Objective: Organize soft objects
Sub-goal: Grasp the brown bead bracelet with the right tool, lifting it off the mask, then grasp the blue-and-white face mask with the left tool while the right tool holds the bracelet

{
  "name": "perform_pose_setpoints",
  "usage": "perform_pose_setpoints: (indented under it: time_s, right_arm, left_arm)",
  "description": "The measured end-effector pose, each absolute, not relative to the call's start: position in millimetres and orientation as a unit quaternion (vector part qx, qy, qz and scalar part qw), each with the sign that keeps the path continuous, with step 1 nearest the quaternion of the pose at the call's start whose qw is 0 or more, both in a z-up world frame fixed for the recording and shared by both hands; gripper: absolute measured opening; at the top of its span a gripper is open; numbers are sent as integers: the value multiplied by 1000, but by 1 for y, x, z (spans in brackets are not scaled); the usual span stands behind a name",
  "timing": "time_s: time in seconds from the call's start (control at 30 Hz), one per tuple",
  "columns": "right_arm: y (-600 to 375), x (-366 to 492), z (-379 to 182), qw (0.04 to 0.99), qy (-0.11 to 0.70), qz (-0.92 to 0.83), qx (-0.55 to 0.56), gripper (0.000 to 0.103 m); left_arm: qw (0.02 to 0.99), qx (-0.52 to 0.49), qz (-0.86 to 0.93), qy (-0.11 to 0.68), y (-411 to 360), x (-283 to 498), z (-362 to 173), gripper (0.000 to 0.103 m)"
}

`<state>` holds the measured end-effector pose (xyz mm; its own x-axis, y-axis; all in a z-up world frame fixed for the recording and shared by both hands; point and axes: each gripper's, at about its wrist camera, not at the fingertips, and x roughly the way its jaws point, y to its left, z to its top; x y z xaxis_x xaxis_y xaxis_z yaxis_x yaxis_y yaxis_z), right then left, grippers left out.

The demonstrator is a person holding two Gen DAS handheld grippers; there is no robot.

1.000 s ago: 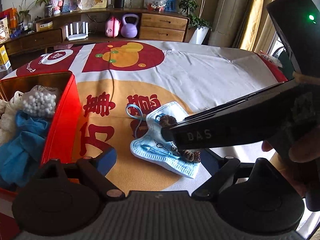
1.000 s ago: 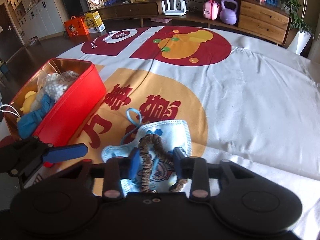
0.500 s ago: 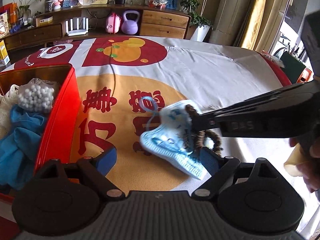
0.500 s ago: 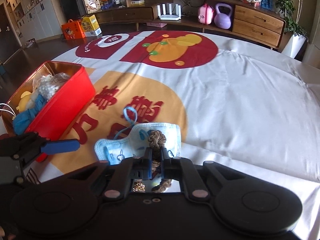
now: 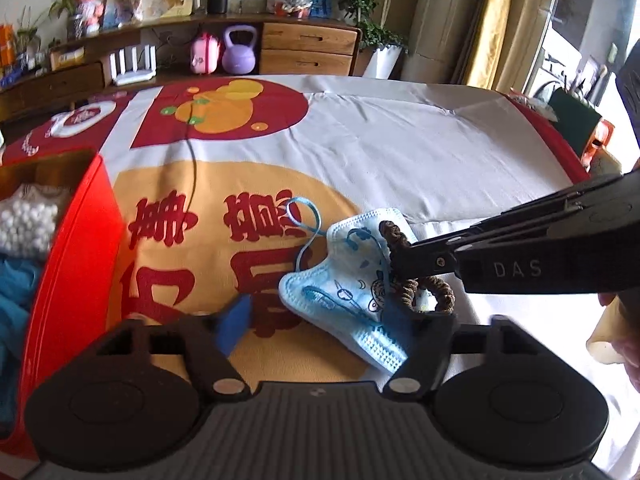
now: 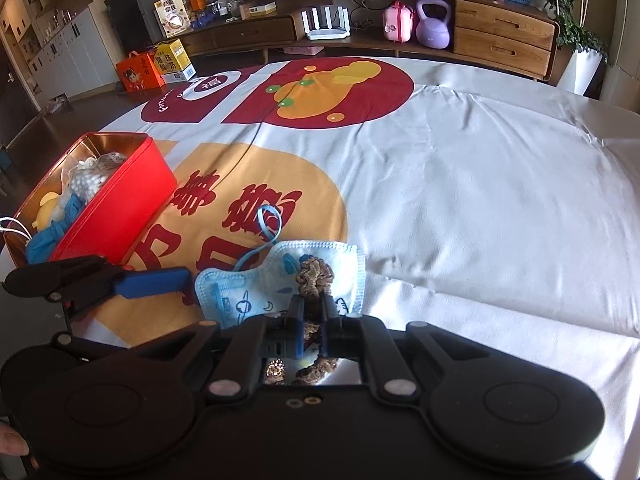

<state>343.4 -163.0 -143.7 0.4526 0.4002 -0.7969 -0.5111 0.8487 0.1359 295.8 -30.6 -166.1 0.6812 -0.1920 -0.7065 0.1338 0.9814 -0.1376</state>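
Since a second ago the right gripper point(image 6: 311, 312) has clamped shut on the brown scrunchie point(image 6: 313, 276), dragging it toward the right edge of the blue face mask point(image 5: 352, 280), which has shifted right. The left gripper point(image 5: 336, 320) jaws are closing around the mask, pads not pressing yet. The red tin point(image 6: 120, 204) at the frame's left holds blue cloth point(image 6: 48, 236) and white beads point(image 5: 26, 220). The printed tablecloth point(image 6: 460, 184) lies underneath.

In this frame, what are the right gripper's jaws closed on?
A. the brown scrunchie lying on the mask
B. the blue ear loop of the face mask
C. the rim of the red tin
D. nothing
A: the right gripper pinches the brown scrunchie over the face mask.
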Motion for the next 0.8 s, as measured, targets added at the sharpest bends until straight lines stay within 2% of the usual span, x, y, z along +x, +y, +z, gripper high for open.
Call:
perform_pose_setpoints:
  time_s: [0.03,0.1,0.3,0.47,0.8]
  right_arm:
    - [-163,344,-144,850,449,269,-61,7]
    - [-163,343,-145,850,449,269,-59,7]
    - [-163,339,-142,853,445,269,-54,7]
    - [-168,327,-131,858,434,272,-43,7]
    - [-187,284,-91,874,401,271,-23,7]
  left_arm:
    - [916,-35,-92,388,-32,296,-166,55]
    - [916,-32,-99,387,-34,295,-165,38]
    - [921,-19,-102,376,-41,292,-163,9]
    - [925,-11,-99,367,-43,287,-153,5]
    - [935,-6,-81,346,-32,268,-121,4]
